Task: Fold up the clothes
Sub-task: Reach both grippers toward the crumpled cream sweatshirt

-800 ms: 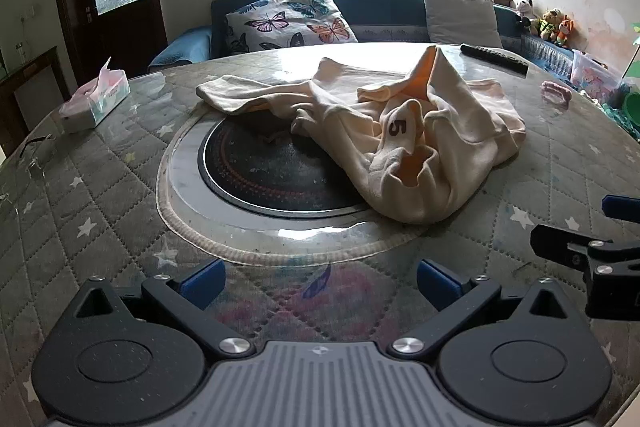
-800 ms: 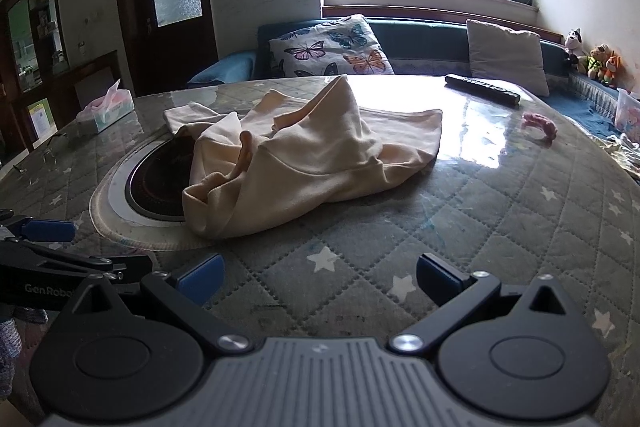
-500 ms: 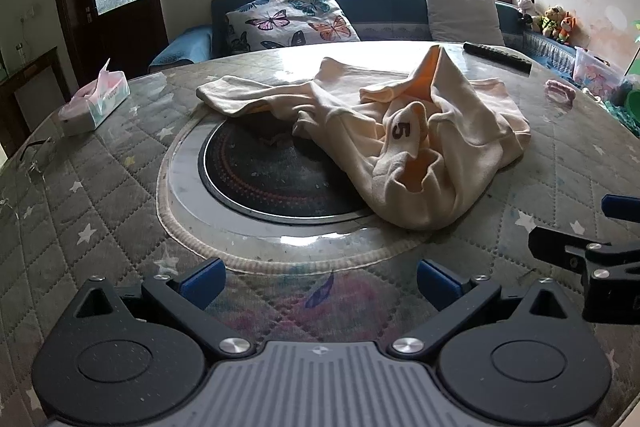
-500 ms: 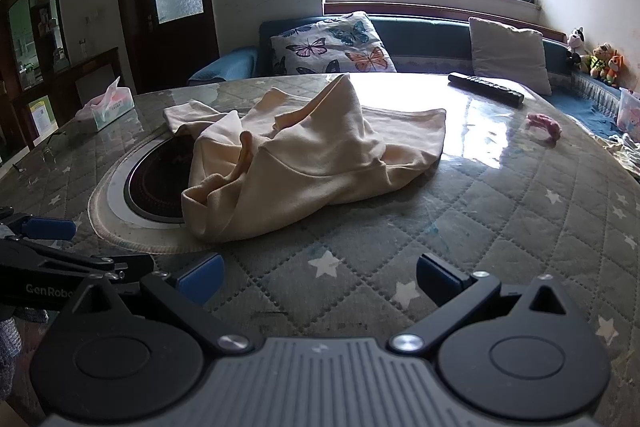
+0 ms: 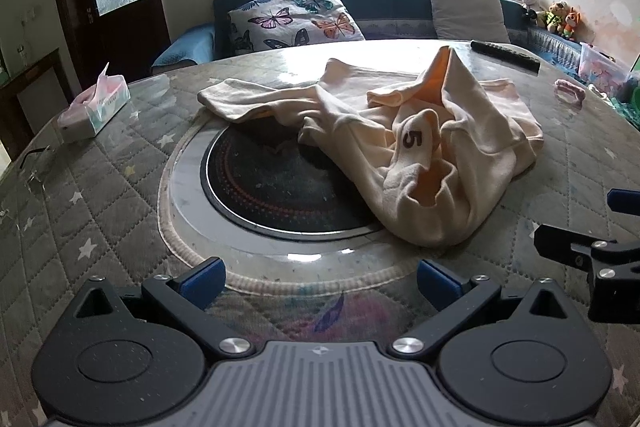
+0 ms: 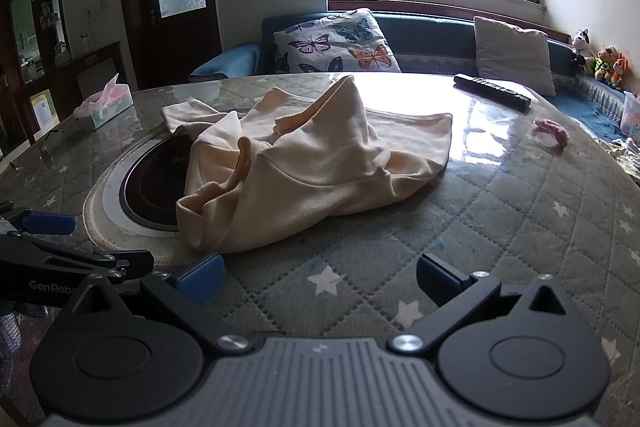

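A crumpled cream garment (image 5: 432,163) with a "5" tag lies in a heap on the round quilted table (image 5: 80,211), partly over a dark round cooktop (image 5: 280,187). It also shows in the right wrist view (image 6: 304,163). My left gripper (image 5: 320,279) is open and empty, low over the near table edge, short of the garment. My right gripper (image 6: 318,277) is open and empty, just short of the garment's near edge. The right gripper shows at the right edge of the left wrist view (image 5: 588,247); the left gripper shows at the left edge of the right wrist view (image 6: 60,251).
A tissue box (image 5: 94,107) stands at the table's left. A black remote (image 6: 492,91) and a pink hair tie (image 6: 552,131) lie at the far right. A sofa with a butterfly pillow (image 5: 296,15) stands behind the table.
Both grippers have moved slightly forward toward the garment, which looks a little nearer. The garment has not moved. Both grippers stay open.
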{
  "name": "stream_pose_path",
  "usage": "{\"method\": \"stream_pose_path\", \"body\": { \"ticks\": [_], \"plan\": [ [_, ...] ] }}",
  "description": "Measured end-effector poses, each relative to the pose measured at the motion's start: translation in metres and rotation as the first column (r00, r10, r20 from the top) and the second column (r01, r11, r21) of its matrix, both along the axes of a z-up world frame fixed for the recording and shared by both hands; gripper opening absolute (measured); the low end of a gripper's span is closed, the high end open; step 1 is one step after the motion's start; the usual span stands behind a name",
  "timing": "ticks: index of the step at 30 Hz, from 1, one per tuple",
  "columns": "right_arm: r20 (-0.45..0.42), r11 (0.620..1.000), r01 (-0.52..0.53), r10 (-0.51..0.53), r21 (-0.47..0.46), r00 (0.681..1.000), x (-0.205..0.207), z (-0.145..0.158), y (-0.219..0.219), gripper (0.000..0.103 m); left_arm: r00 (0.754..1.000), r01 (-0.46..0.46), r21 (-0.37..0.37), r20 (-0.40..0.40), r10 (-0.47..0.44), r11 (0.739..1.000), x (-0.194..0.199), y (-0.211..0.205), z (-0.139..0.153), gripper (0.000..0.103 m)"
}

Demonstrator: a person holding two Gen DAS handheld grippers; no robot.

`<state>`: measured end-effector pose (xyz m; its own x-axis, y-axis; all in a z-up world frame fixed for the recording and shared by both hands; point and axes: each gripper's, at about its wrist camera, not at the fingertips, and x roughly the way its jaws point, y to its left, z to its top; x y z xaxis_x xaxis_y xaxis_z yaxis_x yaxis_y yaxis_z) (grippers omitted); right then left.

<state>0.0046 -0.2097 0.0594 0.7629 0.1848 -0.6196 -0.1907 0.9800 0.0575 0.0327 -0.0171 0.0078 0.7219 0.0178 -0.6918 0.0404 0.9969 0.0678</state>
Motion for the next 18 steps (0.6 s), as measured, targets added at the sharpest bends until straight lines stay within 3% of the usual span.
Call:
{"method": "stream_pose_path", "body": {
  "ticks": [18],
  "plan": [
    [0.013, 1.000, -0.024, 0.024, -0.011, 1.000, 0.034, 0.018, -0.001, 0.103, 1.000, 0.009, 0.040, 0.014, -0.010, 0.999, 0.029, 0.004, 0.010, 0.103]
  ]
}}
